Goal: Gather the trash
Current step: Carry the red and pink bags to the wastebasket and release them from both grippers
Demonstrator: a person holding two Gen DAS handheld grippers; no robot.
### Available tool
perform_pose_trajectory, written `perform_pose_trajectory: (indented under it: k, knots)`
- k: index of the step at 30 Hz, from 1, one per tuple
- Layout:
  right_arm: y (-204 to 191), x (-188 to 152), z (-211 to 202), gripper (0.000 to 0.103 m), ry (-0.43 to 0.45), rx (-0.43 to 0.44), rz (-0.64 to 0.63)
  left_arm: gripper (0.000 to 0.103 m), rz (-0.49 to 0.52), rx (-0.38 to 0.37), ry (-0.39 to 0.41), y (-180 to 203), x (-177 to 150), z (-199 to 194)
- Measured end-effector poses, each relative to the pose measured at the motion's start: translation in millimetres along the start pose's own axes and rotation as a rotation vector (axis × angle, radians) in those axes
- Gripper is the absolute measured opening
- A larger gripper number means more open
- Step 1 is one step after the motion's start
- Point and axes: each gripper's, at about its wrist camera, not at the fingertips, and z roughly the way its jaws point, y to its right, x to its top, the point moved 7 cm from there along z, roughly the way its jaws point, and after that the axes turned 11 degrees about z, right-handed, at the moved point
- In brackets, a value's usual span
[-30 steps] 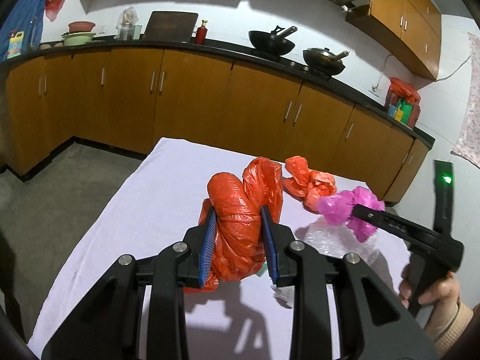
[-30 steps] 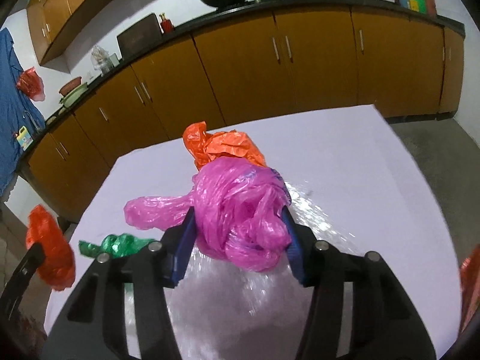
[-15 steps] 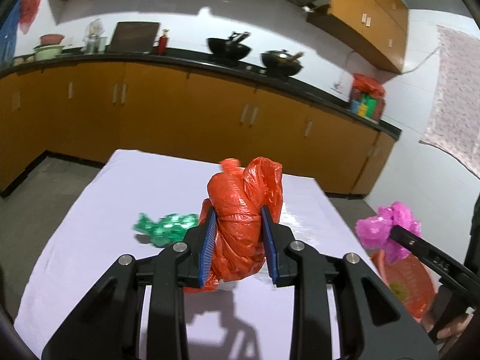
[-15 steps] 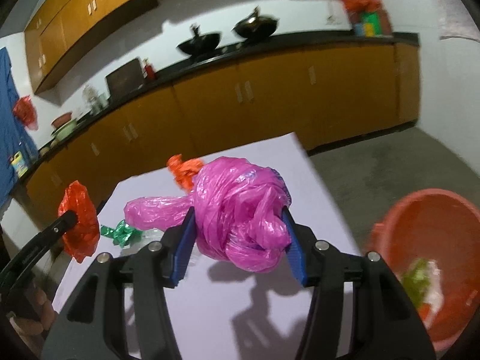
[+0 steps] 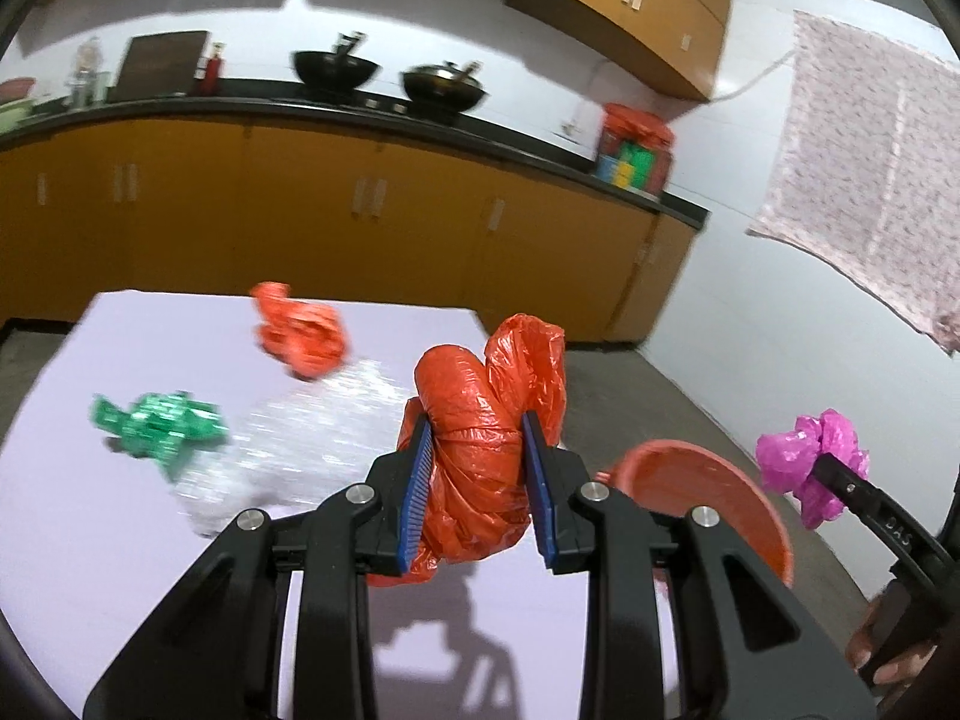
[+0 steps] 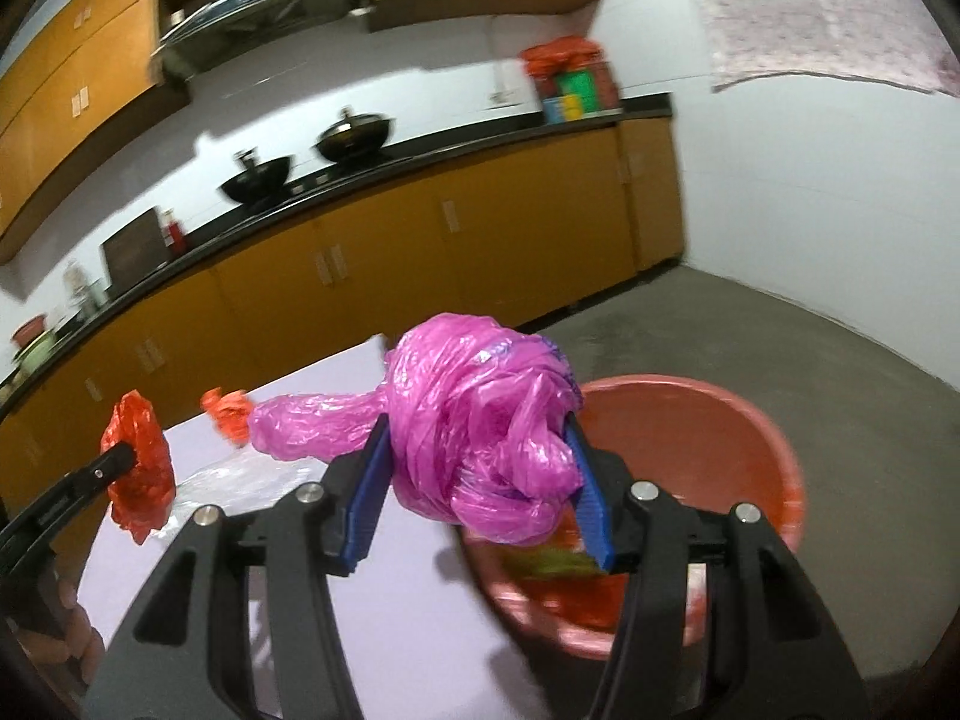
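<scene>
Two held bags (image 5: 474, 450) (image 6: 480, 438), perhaps three loose.

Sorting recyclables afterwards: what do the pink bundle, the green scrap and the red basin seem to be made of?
Pink bundle: thin glossy plastic film, judging by its fine wrinkles, sheen and knotted twist.
Green scrap: probably metallic foil or shiny wrapper; it glints in small facets, though blur leaves this open.
Red basin: apparently rigid moulded plastic, with a smooth, even rim and a dull sheen.
</scene>
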Motion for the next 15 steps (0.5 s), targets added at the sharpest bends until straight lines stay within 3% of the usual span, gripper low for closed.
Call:
perform_pose_trajectory:
  k: [8, 15]
  knots:
    - [56.5, 15.0, -12.6, 0.053, 0.050, -0.087, 0.044, 0.030, 0.054, -0.121, -0.046, 73.3, -5.7, 31.1]
    - [81.2, 19.1, -13.1, 0.054, 0.066, -0.118, 0.068, 0.030, 0.112, -0.193, -0.081, 118.1, -11.4, 51.9]
